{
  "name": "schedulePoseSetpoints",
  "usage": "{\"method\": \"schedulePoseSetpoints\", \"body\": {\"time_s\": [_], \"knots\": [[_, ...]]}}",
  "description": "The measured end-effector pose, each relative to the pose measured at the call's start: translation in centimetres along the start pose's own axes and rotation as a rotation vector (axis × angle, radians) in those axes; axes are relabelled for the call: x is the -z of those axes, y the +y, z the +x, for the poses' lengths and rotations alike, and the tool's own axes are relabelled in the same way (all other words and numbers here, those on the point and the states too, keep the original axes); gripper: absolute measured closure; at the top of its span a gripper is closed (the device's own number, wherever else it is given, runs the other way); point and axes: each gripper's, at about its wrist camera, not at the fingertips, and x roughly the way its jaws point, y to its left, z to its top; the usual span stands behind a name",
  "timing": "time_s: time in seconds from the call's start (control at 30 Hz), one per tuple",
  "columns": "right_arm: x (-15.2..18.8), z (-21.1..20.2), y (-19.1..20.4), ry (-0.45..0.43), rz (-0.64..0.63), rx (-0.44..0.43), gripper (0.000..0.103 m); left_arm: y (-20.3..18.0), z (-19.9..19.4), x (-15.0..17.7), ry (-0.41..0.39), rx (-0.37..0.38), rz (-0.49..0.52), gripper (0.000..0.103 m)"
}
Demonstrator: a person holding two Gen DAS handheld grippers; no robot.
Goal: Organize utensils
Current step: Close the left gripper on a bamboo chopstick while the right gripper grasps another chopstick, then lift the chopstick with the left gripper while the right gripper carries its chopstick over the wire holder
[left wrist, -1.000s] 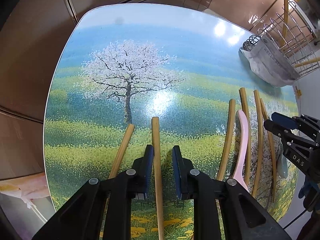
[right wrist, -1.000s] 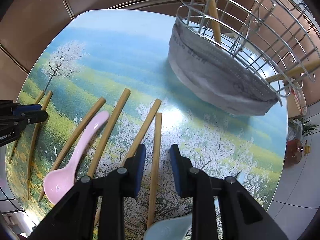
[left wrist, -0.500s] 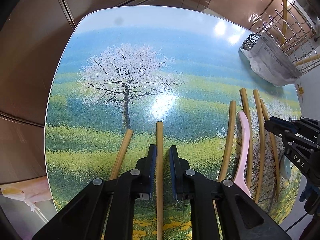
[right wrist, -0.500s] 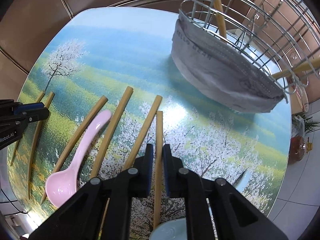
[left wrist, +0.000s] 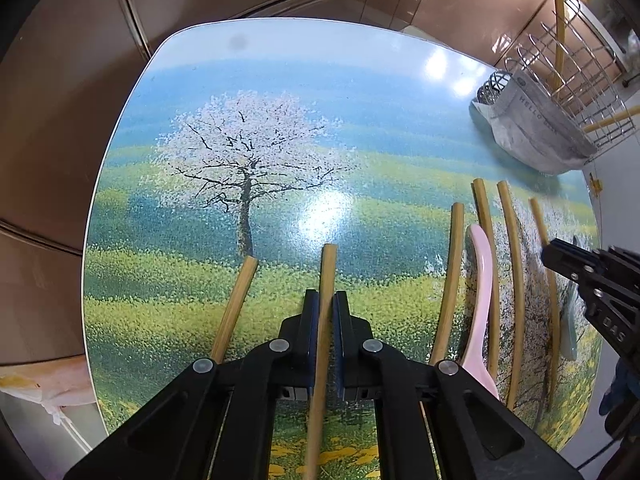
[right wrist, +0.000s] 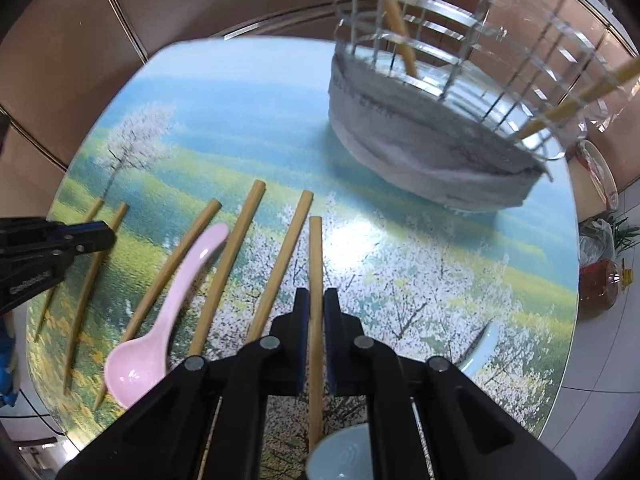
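We are seeing a bamboo chopstick (left wrist: 325,320) running lengthwise between the blue pads of the left gripper (left wrist: 327,300), its squared tip sticking out past the fingertips over the table; the jaws have just been closing and are now pinching it. In the right wrist view a second chopstick (right wrist: 315,280) is sitting the same way in the right gripper (right wrist: 315,298), whose jaws have also just been closing and are now clamping the stick. Both sticks are looking pale tan, straight and matte, with flat-cut ends.

Beside the left-held stick another loose chopstick (left wrist: 236,304) is lying on the tabletop (left wrist: 240,100), close but apart. Toward the right gripper three more bamboo sticks (right wrist: 248,264) are lying roughly parallel, with a glossy pink spoon (right wrist: 168,312) among them, bowl facing up. A pale blue spoon (right wrist: 482,350) is lying near the table's edge, and another pale blue bowl shape (right wrist: 340,456) is showing under the right gripper.

The table is wearing a shiny printed landscape with a blossoming tree. At its far side a wire utensil rack (right wrist: 460,40) is standing with a grey cloth (right wrist: 420,160) wrapped around its base and two chopsticks leaning inside.
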Motion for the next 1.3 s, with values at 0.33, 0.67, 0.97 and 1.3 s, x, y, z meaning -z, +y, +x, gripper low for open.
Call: {"method": "schedulePoseSetpoints", "body": {"time_s": [0.33,0.67,0.97,1.3], "knots": [[3.5,-6.0,-1.2,-0.157,0.032,-0.063,0.097,1.2,-1.3,2.3,-0.069,0.031,-0.014,0.097],[6.3,-11.2,-1.7,-0.29,0.074,-0.118,0.097,2.6,-6.7,4.5,-0.187,0.041,-0.011,0.097],[7.9,-13.9,-0.3,-0.396,0.086,-0.156,0.097,2.7,-10.2,5.6,-0.274,0.092,-0.022,0.097],[9.2,-17.8,-0.1,-0.51,0.095,-0.191,0.097,1.5,-14.4,6.6,-0.378,0.14,0.007,0.097]]}}
